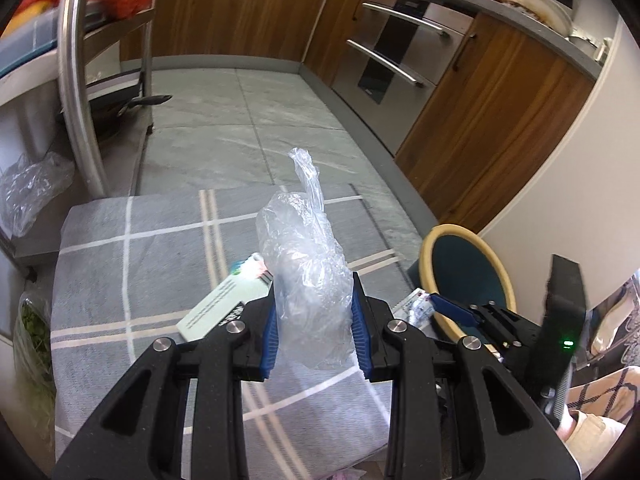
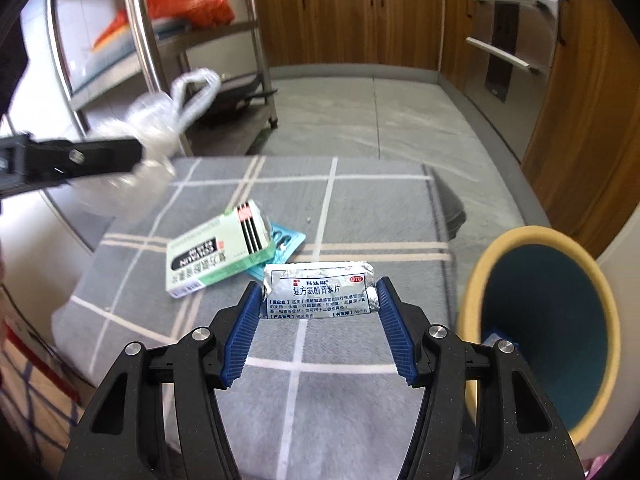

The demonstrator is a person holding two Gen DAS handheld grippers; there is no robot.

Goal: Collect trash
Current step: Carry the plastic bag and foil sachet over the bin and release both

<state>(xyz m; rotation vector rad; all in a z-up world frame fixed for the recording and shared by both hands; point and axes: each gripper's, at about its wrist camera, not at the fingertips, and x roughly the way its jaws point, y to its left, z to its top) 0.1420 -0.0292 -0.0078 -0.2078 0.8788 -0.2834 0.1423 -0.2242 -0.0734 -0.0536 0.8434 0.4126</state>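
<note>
My left gripper (image 1: 314, 312) is shut on a crumpled clear plastic bag (image 1: 308, 264) and holds it above the grey checked cloth (image 1: 132, 280). In the right wrist view the same bag (image 2: 160, 128) hangs from the left gripper at the upper left. My right gripper (image 2: 320, 300) is open, its blue pads either side of a silver medicine sachet (image 2: 318, 294) that lies on the cloth (image 2: 340, 392). A green-and-white medicine box (image 2: 220, 252) lies on a teal blister pack (image 2: 286, 240) just beyond. The box also shows in the left wrist view (image 1: 224, 304).
A yellow-rimmed, teal-lined bin (image 2: 548, 332) stands at the right of the cloth, with something at its bottom; it also shows in the left wrist view (image 1: 468, 276). A steel rack (image 1: 76, 92) with bags stands left. Wooden cabinets (image 1: 480, 120) and oven drawers line the far side.
</note>
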